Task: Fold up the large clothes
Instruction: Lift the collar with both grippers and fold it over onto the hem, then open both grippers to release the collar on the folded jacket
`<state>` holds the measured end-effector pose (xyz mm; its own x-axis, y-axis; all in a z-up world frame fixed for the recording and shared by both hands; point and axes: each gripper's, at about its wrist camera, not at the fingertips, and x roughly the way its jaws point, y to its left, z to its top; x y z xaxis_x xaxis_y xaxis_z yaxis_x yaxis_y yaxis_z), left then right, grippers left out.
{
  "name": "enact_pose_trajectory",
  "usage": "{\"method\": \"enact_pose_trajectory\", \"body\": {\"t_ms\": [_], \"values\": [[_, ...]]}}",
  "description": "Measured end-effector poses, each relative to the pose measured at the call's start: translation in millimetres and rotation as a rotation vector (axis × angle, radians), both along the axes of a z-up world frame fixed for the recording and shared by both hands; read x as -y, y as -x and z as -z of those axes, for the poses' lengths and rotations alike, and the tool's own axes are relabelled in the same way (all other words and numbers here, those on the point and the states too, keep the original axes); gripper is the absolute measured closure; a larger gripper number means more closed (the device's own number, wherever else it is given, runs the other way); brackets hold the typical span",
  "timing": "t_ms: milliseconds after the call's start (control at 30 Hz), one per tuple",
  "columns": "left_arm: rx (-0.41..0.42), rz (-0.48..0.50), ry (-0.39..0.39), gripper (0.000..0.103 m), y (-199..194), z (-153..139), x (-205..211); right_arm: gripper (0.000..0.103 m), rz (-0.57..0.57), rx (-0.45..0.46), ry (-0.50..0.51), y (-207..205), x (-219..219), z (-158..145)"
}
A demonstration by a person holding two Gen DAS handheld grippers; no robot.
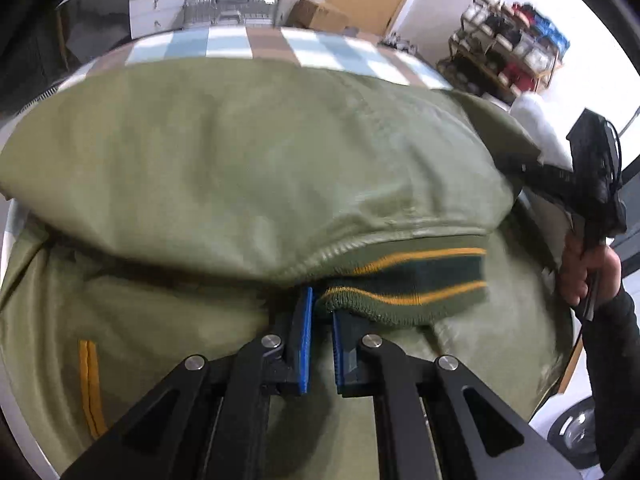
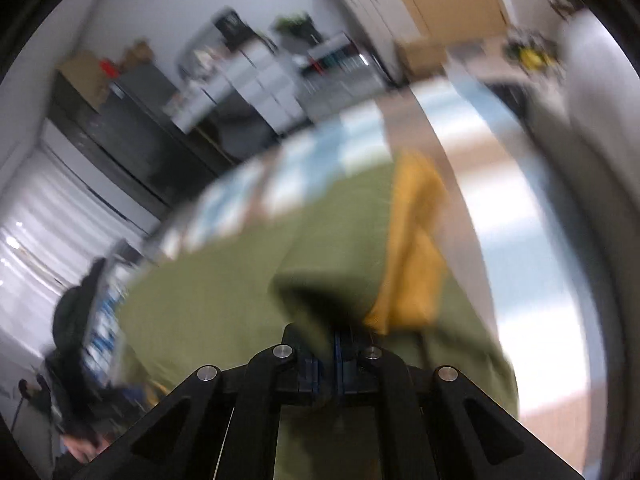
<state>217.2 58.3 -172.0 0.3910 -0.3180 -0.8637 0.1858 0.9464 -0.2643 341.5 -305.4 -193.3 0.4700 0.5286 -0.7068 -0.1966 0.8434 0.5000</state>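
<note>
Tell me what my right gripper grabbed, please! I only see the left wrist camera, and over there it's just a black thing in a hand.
Observer: In the right wrist view the right gripper is shut on a bunched fold of the green jacket.
Operator: Is it all green over there?
Observer: No, a mustard-yellow lining shows just to the right of that fold.
Operator: Is that picture nice and clear?
Observer: No, it is badly smeared and blurry, much more than yours.
</note>
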Motion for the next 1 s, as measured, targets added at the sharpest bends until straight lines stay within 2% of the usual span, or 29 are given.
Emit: {"method": "enact_pose_trajectory", "body": {"t_ms": [67,133,200,300,367,400,433,467,533,600,633,700,733,767,833,933,967,1000], "values": [[0.001,0.008,-0.021,0.099,3,1,0,0.097,0.006,-0.001,0.01,11,2,-3],[-0.004,0.005,-0.025,0.099,3,1,-1,0.092,0.02,0.006,0.056,23,3,-18],[-0.011,0.002,-0.013,0.099,3,1,-2,0.092,0.026,0.021,0.103,36,4,-33],[-0.011,-0.001,-0.013,0.099,3,3,-1,0.092,0.049,0.132,0.163,59,3,-72],[-0.018,0.003,-0.014,0.099,1,6,0,0.092,0.038,0.262,0.152,72,-5,-106],[-0.023,0.003,-0.015,0.099,0,8,1,0.088,0.025,0.295,0.159,70,-12,-114],[-0.027,0.007,-0.015,0.099,-1,9,1,0.08,0.01,0.313,0.177,66,-21,-122],[-0.028,0.012,-0.019,0.099,-2,8,4,0.079,-0.001,0.322,0.201,59,-31,-125],[-0.026,0.018,-0.026,0.099,-3,7,7,0.08,-0.019,0.305,0.326,30,-57,-119],[-0.029,0.02,-0.015,0.099,-2,5,5,0.081,-0.033,0.256,0.453,2,-75,-98],[-0.03,0.018,-0.002,0.099,-1,3,3,0.084,-0.048,0.216,0.547,-16,-82,-79],[-0.023,0.017,0.038,0.099,5,-4,-6,0.083,-0.062,0.12,0.67,-36,-83,-39],[-0.013,0.016,0.046,0.099,8,-11,-12,0.083,-0.088,0.054,0.658,-45,-77,-15],[0.018,0.006,0.045,0.099,11,-20,-21,0.083,-0.079,0.052,0.608,-44,-68,-9],[0.128,-0.01,0.029,0.099,22,-47,-41,0.083,-0.032,0.062,0.518,-40,-56,-9],[0.239,-0.058,-0.027,0.098,27,-88,-73,0.083,-0.016,0.09,0.465,-31,-47,-8],[0.261,-0.094,-0.072,0.092,23,-98,-81,0.083,-0.009,0.102,0.452,-27,-45,-7],[0.282,-0.138,-0.123,0.072,15,-109,-91,0.083,-0.005,0.111,0.451,-27,-45,-7]]}}
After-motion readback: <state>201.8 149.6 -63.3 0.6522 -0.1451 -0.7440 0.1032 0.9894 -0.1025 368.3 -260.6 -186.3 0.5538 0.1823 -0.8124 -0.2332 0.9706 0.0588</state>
